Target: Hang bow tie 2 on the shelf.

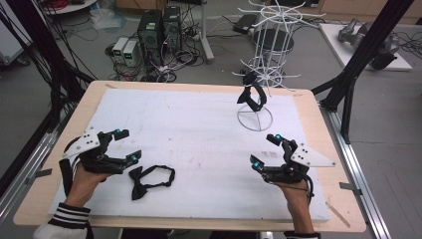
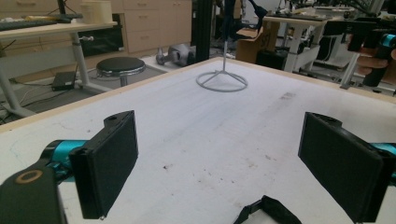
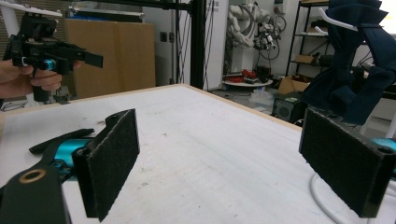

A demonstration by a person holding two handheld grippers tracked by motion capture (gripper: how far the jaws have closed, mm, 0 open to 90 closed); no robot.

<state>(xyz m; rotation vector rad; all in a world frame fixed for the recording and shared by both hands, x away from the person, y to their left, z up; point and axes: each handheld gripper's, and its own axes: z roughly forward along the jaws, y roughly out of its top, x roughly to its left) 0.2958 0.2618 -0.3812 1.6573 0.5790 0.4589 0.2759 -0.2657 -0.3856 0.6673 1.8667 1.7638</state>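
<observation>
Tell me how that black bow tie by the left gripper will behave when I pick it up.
The bow tie looks like soft fabric, so it is probably light and floppy. Its thin strap loop will likely dangle and could snag. It lies flat, so rolling seems unlikely.

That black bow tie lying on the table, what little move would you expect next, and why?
Probably the left hand-held gripper dips down and right to close on the bow tie. Its jaws stand wide open just beside it, holding nothing, and another dark tie already hangs on the white wire rack.
</observation>
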